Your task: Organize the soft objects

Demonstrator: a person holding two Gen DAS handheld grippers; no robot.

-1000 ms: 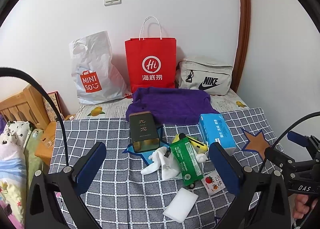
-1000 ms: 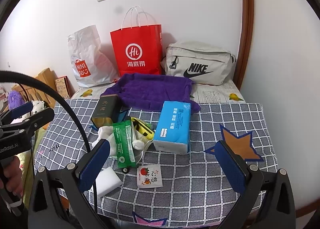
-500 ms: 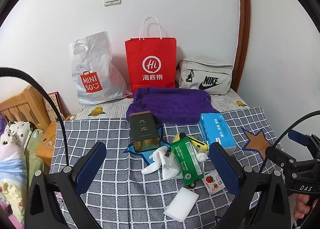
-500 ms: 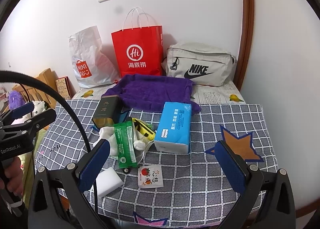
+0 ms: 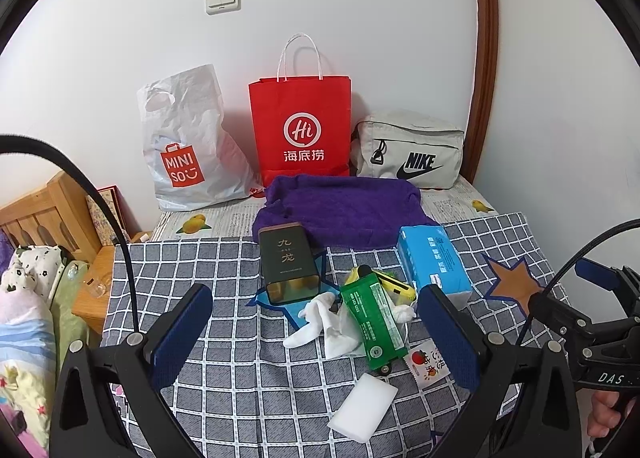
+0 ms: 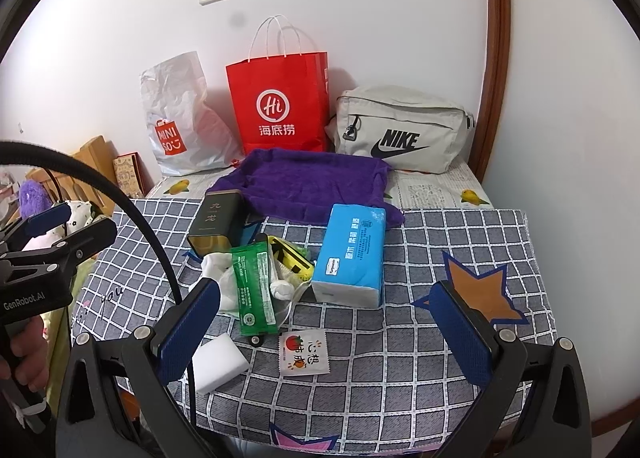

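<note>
1. Left gripper (image 5: 316, 332): held above the near edge of the checked cloth (image 5: 224, 338); jaws spread wide, nothing grasped.
2. Right gripper (image 6: 326, 322): likewise held over the near edge, jaws spread wide and empty.
3. Purple towel (image 5: 344, 209): laid crumpled at the far side of the cloth, in front of the red paper bag (image 5: 302, 129).
4. White soft cloth (image 5: 324, 324): bunched mid-table, partly covered by the green packet (image 5: 374, 320).
5. Blue tissue pack (image 5: 434, 262): placed right of the pile, just beside the yellow item (image 5: 394, 286).
6. White sponge block (image 5: 364, 404): set near the front edge, apart from the pile.
7. Dark tin (image 5: 288, 264): lying in front of the towel.
8. Grey Nike bag (image 5: 408, 149) and white plastic bag (image 5: 188, 141): propped against the wall.
</note>
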